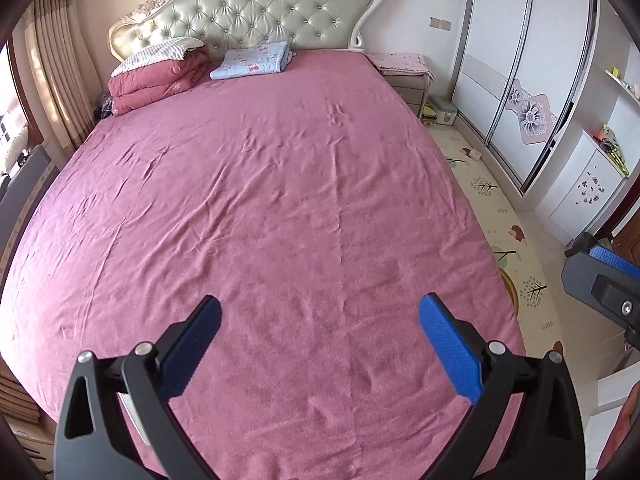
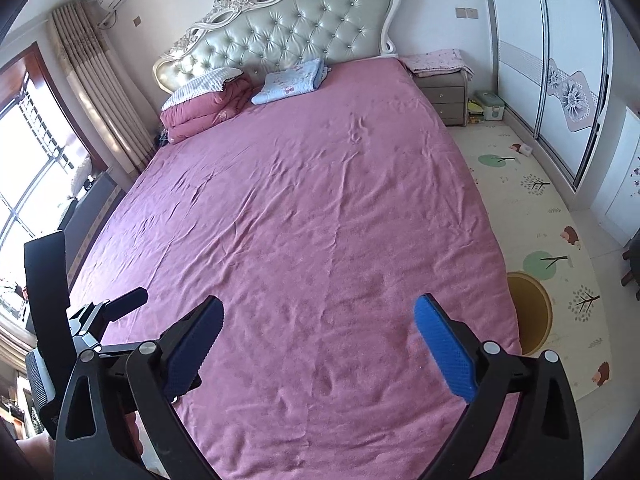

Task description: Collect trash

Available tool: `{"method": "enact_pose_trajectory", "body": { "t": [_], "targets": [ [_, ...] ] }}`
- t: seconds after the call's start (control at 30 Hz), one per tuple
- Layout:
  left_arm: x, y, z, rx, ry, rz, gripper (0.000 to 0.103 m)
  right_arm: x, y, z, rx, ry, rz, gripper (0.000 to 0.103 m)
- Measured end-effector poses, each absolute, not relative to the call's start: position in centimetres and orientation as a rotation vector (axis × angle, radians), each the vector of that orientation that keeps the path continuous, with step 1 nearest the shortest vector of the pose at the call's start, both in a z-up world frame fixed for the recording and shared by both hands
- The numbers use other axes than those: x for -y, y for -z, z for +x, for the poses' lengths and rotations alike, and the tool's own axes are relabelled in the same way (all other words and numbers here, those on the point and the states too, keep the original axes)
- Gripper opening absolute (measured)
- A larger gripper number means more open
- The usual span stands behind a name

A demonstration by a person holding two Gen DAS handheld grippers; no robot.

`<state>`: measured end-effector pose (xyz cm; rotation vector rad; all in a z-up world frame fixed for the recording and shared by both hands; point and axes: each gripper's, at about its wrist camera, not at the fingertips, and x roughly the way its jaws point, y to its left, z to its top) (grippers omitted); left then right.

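Note:
No piece of trash shows on the pink bedsheet (image 1: 280, 200) in either view. A small white object (image 1: 476, 155) lies on the floor mat near the wardrobe; it also shows in the right wrist view (image 2: 525, 150). My left gripper (image 1: 320, 312) is open and empty above the foot of the bed. My right gripper (image 2: 319, 314) is open and empty above the foot of the bed too. The right gripper's side shows at the right edge of the left wrist view (image 1: 604, 280). The left gripper shows at the left of the right wrist view (image 2: 104, 316).
A folded pink quilt (image 1: 156, 80) and a folded blue blanket (image 1: 252, 60) lie by the tufted headboard (image 1: 256, 12). A nightstand (image 1: 408, 84), a green-white box (image 1: 442, 110), a patterned floor mat (image 1: 492, 216) and sliding wardrobe doors (image 1: 520, 72) are on the right. Curtains (image 1: 60, 72) hang left.

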<state>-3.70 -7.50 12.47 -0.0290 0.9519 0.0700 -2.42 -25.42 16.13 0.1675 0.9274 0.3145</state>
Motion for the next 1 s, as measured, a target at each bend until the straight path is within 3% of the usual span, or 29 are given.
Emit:
{"method": "enact_pose_trajectory", "body": {
  "t": [1.0],
  "targets": [
    [5.7, -12.4, -2.2, -0.972, -0.097, -0.101, 0.099, 25.8, -15.8, -1.9, -0.941, -0.307, 0.196, 0.094]
  ]
}}
